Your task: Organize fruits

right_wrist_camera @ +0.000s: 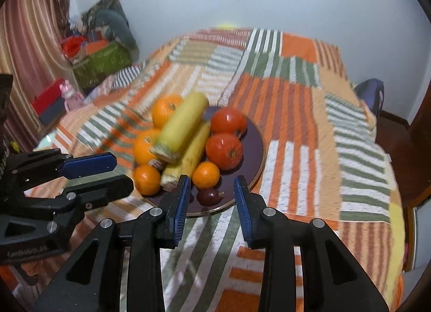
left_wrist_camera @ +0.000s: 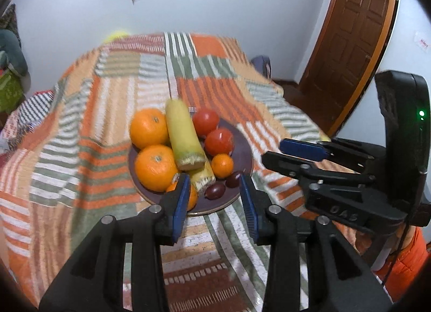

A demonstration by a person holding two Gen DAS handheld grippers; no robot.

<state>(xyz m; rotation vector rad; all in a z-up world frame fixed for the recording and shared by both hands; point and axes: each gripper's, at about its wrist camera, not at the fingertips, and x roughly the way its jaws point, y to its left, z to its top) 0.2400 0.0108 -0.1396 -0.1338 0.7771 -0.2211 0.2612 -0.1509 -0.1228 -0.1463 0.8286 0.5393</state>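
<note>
Both grippers hang empty with jaws spread wide: the left gripper [left_wrist_camera: 215, 199] at lower centre of its view, the right gripper [right_wrist_camera: 211, 199] likewise in its own. Between them, mid-frame, a dark plate [left_wrist_camera: 246, 150] on the striped cloth [left_wrist_camera: 107, 96] holds oranges [left_wrist_camera: 148, 128], two tomatoes [left_wrist_camera: 218, 142], a yellow squash [left_wrist_camera: 183, 137] and what look like plums [left_wrist_camera: 215, 190].

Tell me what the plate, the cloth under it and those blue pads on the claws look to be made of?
Plate: likely glazed ceramic, dark purple, glossy, with a thin pale rim; could be plastic. Cloth: woven fabric, matte and fuzzy, in orange, green and white stripes, draping in folds. Pads: probably rubber or soft plastic, blue, with a fine ribbed face, set on black, seemingly plastic fingers.
</note>
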